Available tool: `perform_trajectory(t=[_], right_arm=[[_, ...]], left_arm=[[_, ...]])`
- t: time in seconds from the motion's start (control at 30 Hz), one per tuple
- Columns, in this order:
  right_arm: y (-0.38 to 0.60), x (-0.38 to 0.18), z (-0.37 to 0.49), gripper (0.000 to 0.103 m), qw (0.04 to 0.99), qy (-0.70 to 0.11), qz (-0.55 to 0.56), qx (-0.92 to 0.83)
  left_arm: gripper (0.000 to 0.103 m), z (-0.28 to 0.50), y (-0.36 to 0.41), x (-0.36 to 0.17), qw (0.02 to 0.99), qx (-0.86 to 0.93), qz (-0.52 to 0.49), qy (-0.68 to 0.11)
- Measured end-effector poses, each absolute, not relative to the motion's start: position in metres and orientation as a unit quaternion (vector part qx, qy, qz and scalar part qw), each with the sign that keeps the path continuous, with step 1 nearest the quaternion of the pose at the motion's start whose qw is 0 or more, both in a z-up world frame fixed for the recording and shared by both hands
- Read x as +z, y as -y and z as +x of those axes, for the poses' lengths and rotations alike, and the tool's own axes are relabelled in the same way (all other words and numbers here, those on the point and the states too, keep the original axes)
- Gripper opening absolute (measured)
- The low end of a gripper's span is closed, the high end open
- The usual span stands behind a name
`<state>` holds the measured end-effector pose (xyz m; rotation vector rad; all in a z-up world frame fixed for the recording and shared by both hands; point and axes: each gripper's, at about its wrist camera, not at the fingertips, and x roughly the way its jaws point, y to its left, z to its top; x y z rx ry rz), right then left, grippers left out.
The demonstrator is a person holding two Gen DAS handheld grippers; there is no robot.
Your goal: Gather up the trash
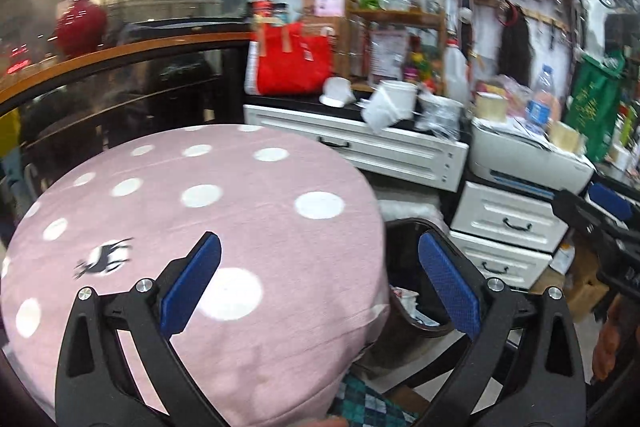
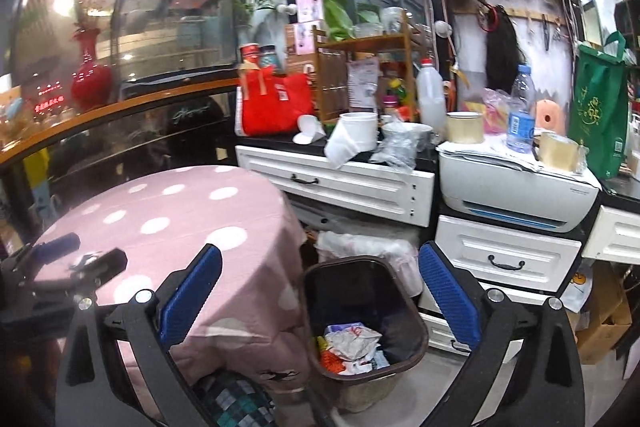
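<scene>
White drawer cabinets (image 2: 336, 183) ahead of the jaws under a cluttered black bench (image 2: 276, 141); curved glass partition (image 2: 132, 39) to their left, ceiling lights reflected

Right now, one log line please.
left gripper: open, empty | right gripper: open, empty | bin: holds trash, beside table

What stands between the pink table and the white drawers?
The trash bin, with crumpled trash inside. The right wrist view shows this best.
</scene>
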<state>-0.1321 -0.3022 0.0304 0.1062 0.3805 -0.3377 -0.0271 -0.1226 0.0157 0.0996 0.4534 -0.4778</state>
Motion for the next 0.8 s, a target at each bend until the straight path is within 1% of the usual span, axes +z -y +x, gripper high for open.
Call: perform_trajectory(t=[0.2,0.37,0.8], right_arm=[[0.285,0.035,-0.145,0.097,0.971,-0.174,0.035,-0.159],[0.277,0.039,-0.154,0.097,0.975,-0.154,0.019,-0.161],[0.276,0.039,-0.156,0.097,0.976,-0.151,0.016,-0.159]], left_arm=[[0.097,-0.046,0.101,0.028,0.955,-0.221,0.036,-0.197],[0.097,-0.056,0.100,0.033,0.957,-0.220,0.040,-0.184],[0.097,-0.065,0.097,0.036,0.960,-0.220,0.034,-0.167]])
